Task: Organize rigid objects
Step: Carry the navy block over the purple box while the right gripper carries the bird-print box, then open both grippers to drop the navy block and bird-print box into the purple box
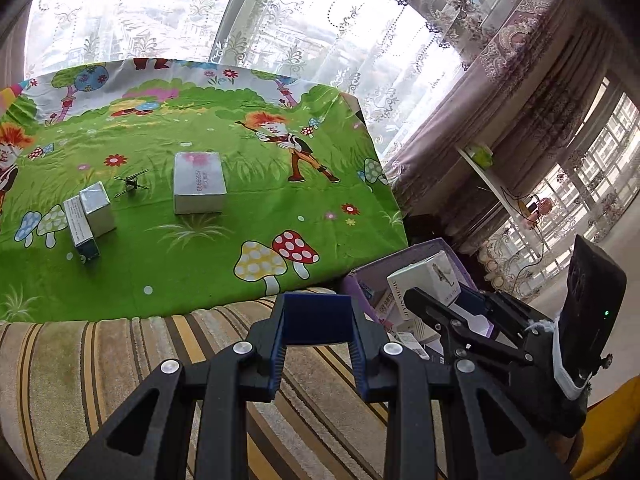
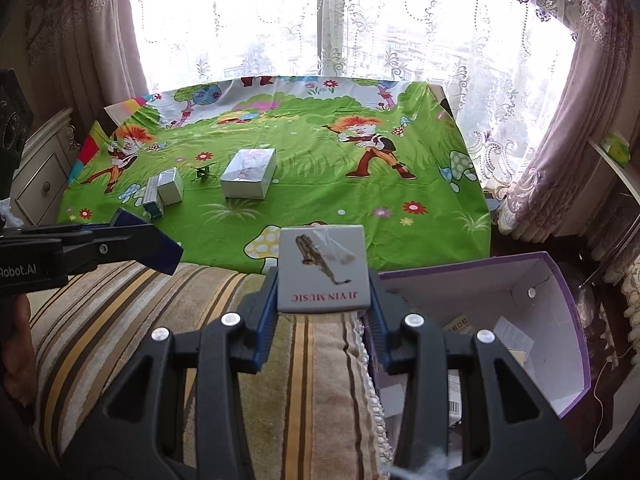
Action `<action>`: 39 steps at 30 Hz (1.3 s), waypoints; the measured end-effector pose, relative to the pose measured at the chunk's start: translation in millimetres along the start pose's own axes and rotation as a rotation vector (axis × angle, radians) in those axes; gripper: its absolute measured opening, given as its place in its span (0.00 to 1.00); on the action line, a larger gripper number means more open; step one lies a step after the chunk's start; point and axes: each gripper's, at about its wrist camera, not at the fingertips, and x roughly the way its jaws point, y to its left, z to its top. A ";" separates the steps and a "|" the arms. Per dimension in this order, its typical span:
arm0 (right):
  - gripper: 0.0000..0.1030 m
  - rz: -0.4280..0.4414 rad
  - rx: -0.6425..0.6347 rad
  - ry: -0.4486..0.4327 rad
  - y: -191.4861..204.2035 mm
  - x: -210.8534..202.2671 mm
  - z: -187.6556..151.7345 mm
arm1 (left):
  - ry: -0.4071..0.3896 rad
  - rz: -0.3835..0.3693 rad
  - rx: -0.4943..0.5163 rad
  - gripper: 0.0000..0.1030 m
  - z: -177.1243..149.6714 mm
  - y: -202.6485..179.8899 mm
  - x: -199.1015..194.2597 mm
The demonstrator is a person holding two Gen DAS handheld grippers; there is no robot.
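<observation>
The right claw (image 2: 323, 304) is clenched on the white music box (image 2: 322, 269), held level just left of the purple storage box (image 2: 560, 320), probably for dropping in. The left claw (image 1: 318, 344) grips a dark blue box (image 1: 317, 318); 3 boxes wait on the table (image 2: 400, 216) far ahead.

window (image 2: 328, 20): bright daylight, lace sheers | drapes (image 2: 568, 152): mauve | drawer cabinet (image 2: 40, 176): cream, left
</observation>
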 end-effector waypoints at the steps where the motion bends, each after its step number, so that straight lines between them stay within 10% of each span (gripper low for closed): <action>1: 0.43 -0.010 0.002 -0.001 -5.1 -2.4 -2.7 | 0.008 -0.018 0.007 0.28 -1.2 -5.0 2.8; 31: 0.44 -0.229 0.152 0.043 -106.2 -15.0 -38.2 | 0.274 -0.253 0.154 0.28 -12.2 -112.4 103.1; 39: 0.59 -0.223 0.166 0.020 -107.2 -19.8 -34.7 | 0.274 -0.271 0.125 0.40 -10.3 -108.0 100.4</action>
